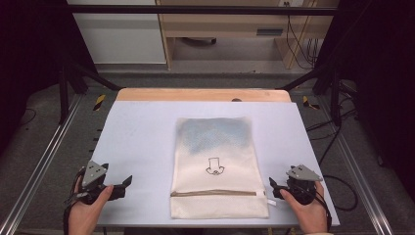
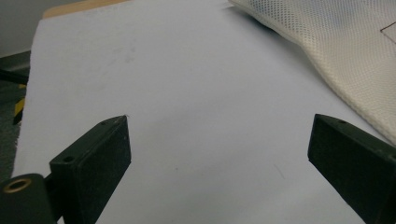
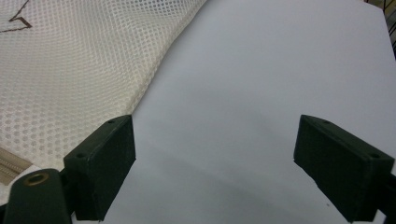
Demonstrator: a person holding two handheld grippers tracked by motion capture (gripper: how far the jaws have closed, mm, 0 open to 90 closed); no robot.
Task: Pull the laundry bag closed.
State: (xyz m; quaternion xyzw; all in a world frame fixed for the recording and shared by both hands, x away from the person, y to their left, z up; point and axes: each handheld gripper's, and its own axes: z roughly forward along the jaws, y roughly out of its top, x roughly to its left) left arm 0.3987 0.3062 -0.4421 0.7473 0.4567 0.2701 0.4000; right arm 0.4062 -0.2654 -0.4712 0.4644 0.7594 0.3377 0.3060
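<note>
We held the left gripper (image 1: pixel 128 182) and right gripper (image 1: pixel 270 183) low at the table's (image 1: pixel 142 132) near corners, each with its jaws spread wide and nothing between them. The mesh bag (image 1: pixel 215 166) lay flat at the middle between us, zipper (image 1: pixel 214 193) toward the near edge, untouched.

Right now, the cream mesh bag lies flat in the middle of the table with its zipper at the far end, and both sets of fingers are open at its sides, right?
Not quite: the zipper runs across the near end of the mesh bag, by the person's hands, as the high view shows. The rest holds: the bag lies flat mid-table, and the left gripper and right gripper wait open at its sides.
</note>
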